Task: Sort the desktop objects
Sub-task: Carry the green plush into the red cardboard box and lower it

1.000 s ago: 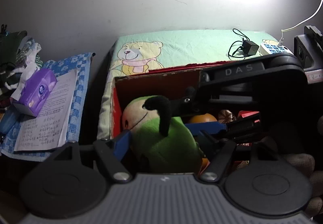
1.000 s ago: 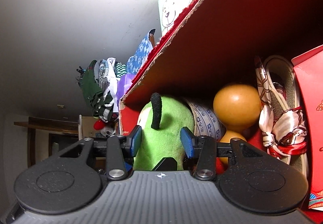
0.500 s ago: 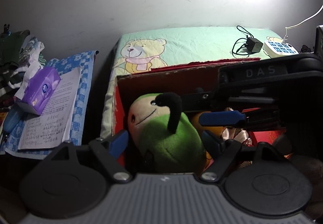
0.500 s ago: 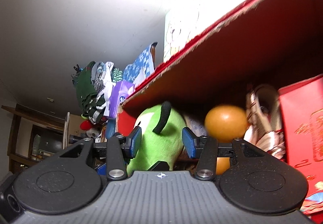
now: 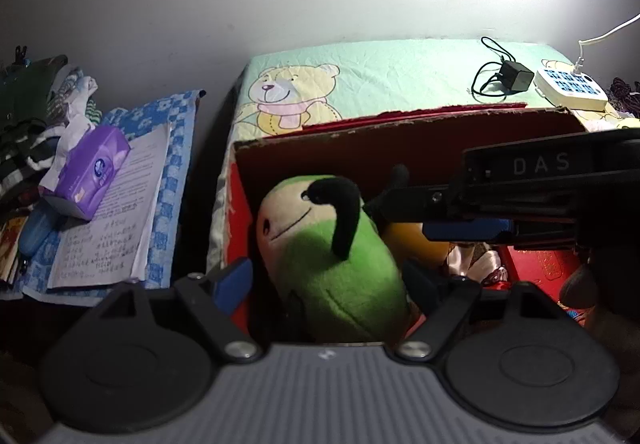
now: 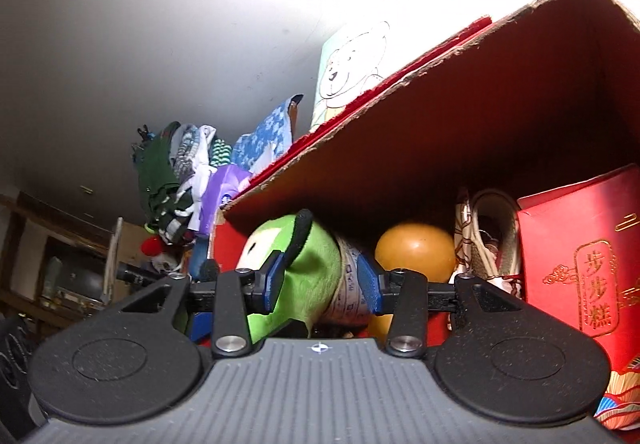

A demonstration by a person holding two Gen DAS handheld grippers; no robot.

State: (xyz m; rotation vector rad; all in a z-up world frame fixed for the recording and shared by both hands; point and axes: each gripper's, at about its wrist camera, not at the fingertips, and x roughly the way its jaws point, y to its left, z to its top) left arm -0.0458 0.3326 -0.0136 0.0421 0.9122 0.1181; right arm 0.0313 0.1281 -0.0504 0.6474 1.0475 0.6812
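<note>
The green plush toy (image 5: 336,256) sits at the left end of the red cardboard box (image 5: 400,148), its cream face toward the box's left wall and its black ear sticking up. Your left gripper (image 5: 328,284) has its blue pads spread wide, one on each side of the plush; neither pad visibly presses the fabric. Your right gripper (image 6: 322,280) reaches in from the right, fingers parted, with the plush and a printed roll (image 6: 348,284) between the pads; I cannot tell whether they touch the plush. In the left wrist view the right gripper (image 5: 464,230) appears as a black bar marked DAS crossing the box above the contents.

Just beside the plush lies an orange ball (image 6: 416,256). Next comes a patterned cloth bundle (image 6: 488,236), then a red gift box (image 6: 580,252) with gold characters at the right end.

The cardboard box rests on a mint-green bear-print cloth (image 5: 360,84). A black charger (image 5: 516,76) and a white power strip (image 5: 572,88) lie at the cloth's far right corner. To the left, well apart, a purple tissue pack (image 5: 92,172) sits on handwritten papers (image 5: 116,228) over a blue checked cloth (image 5: 176,148).
</note>
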